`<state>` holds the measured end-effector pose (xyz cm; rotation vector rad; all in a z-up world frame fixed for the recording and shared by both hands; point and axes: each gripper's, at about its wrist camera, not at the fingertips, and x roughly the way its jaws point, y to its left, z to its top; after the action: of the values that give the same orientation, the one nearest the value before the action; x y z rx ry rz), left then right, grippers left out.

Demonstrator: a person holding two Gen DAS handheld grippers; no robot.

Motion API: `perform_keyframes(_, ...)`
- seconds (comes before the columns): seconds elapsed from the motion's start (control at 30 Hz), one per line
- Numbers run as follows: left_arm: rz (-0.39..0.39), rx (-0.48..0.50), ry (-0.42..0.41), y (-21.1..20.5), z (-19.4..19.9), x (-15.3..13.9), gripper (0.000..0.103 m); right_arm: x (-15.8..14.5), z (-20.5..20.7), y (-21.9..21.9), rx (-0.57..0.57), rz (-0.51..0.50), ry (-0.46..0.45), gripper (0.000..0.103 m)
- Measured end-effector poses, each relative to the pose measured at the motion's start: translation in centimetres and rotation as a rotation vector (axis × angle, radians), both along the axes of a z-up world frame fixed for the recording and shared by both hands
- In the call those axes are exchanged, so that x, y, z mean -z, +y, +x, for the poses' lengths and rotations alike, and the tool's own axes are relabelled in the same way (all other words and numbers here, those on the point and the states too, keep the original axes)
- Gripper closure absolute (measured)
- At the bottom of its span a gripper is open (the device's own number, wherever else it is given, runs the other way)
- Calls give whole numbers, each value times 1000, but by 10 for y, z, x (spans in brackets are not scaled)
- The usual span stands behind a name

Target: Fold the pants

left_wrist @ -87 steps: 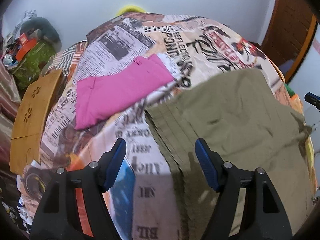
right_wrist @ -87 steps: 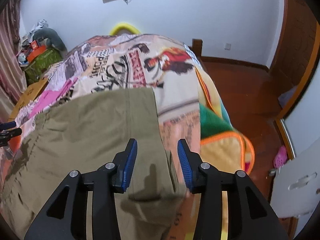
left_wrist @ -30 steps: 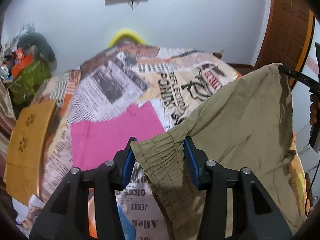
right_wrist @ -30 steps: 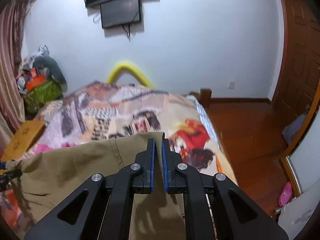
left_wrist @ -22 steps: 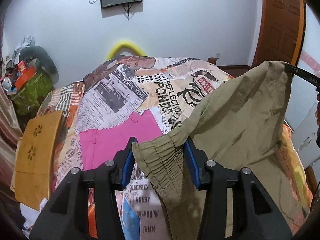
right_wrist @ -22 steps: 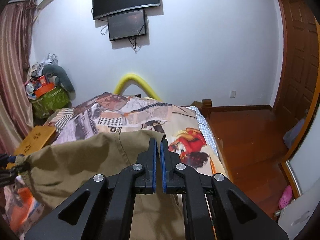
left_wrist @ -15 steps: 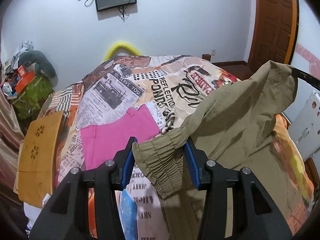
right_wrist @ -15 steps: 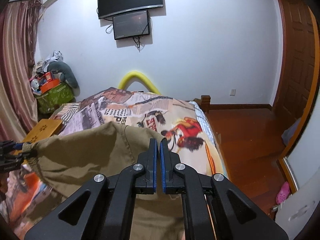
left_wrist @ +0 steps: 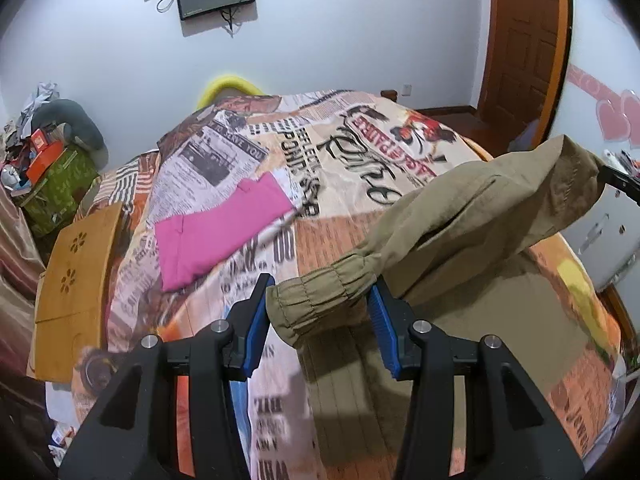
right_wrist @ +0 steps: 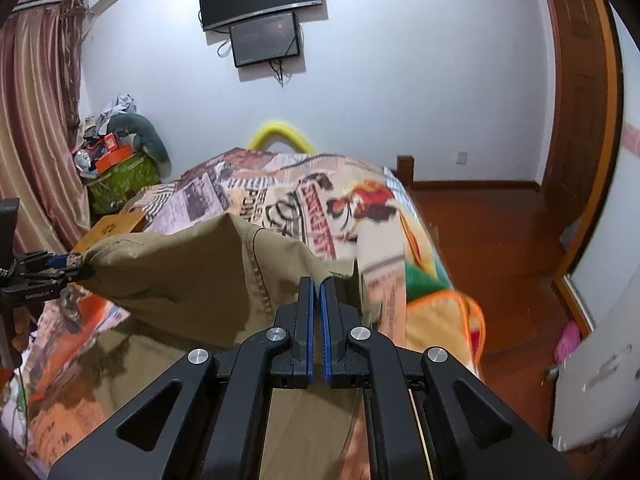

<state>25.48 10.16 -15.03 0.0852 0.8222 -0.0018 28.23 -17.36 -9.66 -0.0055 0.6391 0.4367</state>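
Olive-khaki pants (left_wrist: 472,216) hang lifted above the bed, stretched between my two grippers. My left gripper (left_wrist: 318,300) is shut on the bunched elastic cuff (left_wrist: 320,296) of the pants. My right gripper (right_wrist: 316,292) is shut on the other edge of the pants (right_wrist: 208,272); it shows at the far right of the left wrist view (left_wrist: 618,182). The lower part of the pants lies on the bed (left_wrist: 400,392). The left gripper also shows at the left edge of the right wrist view (right_wrist: 60,266).
The bed (left_wrist: 328,152) has a newspaper-print cover. A folded pink garment (left_wrist: 220,228) lies on it at the left. A wooden lap table (left_wrist: 72,264) leans at the bed's left side. A green box with clutter (left_wrist: 56,188) stands in the corner. A door (left_wrist: 520,40) is at right.
Both grippers have carried the pants forward over the bed and slightly lower; the fabric between them sags more. Both stay shut on the pants.
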Motion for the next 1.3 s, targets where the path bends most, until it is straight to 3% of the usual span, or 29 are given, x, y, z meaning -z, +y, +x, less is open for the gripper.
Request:
perform_keyframes(0.63, 1, -5, 156, -3, -68, 69, 56, 92, -73, -23, 58, -67, 233, 100)
perform_keyframes(0.83, 49, -10, 135, -3, -84, 63, 56, 94, -89, -32, 103, -89, 242, 100)
perform_keyframes(1.03, 54, -8, 83, -2, -91, 37, 56, 81, -96, -19, 65, -116, 205, 99)
perform_keyframes(1.1, 59, 9, 63, -8, -90, 28, 56, 77, -96, -11, 51, -114, 193, 95)
perform_keyframes(1.3, 95, 111, 46, -45, -86, 19, 55, 64, -100, 21, -30, -107, 149, 65)
